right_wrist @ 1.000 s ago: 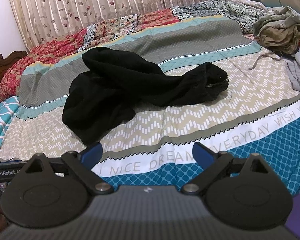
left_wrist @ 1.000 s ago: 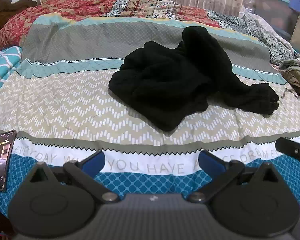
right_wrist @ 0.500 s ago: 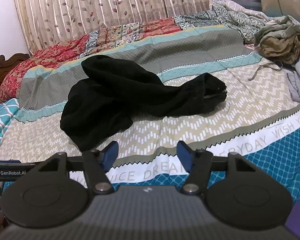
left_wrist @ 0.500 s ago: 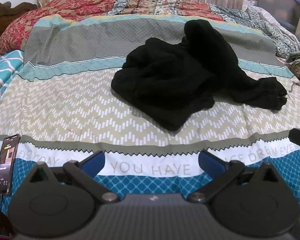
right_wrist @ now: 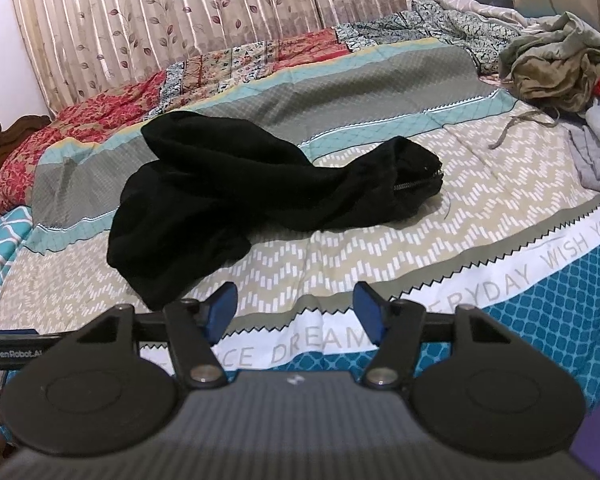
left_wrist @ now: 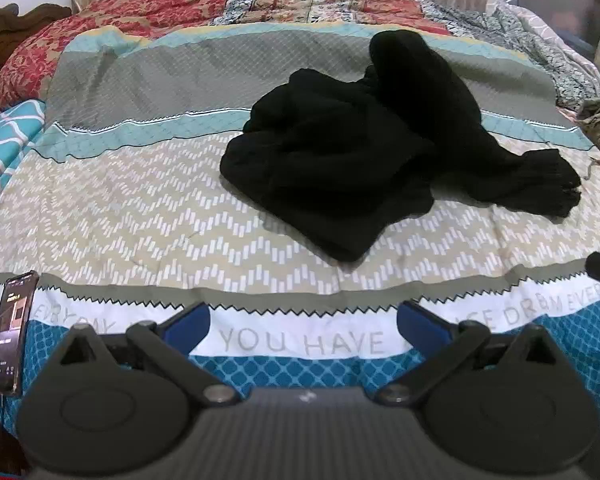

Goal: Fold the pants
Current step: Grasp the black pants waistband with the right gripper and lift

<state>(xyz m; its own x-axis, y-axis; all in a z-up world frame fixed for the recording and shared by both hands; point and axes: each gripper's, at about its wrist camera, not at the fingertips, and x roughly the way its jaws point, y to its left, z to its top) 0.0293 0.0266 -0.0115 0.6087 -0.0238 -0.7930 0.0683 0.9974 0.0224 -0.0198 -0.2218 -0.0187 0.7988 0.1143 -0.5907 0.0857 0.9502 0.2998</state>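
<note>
Pants [left_wrist: 352, 160]: black, crumpled in a heap near the middle of the bedspread [left_wrist: 140, 208], unfolded, nothing touching them. Fabric reads as thick, matte, knit-like; judged soft and limp, light to moderate in weight, not slippery, not fragile. It should drape and bunch when lifted, so it needs spreading flat before any fold.

Left to right, left wrist view: phone [left_wrist: 12, 340] lies screen-up at the near left edge of the bed. Left gripper [left_wrist: 304, 322] hangs over the printed white band, blue pads spread wide, holding nothing, well short of the heap. Bulk of the cloth sits ahead and slightly right; one leg trails off right, ending in a gathered cuff [left_wrist: 556, 192].

Right wrist view: right gripper [right_wrist: 296, 306], jaws parted with a narrower gap, nothing between them. Nearest corner of the heap lies just beyond its left pad. A tubular end with a zipper [right_wrist: 416, 184] points right; whether this is the waist or a zipped hem I cannot tell.

Grip judgement: take the hem ends or waistband edge, where doubled seams give firm purchase; a pinch mid-heap would likely catch several layers.

Bedspread: quilted cotton look, chevron and lattice print, lightly wrinkled. Loose olive and grey clothes [right_wrist: 560, 60] are piled far right.
</note>
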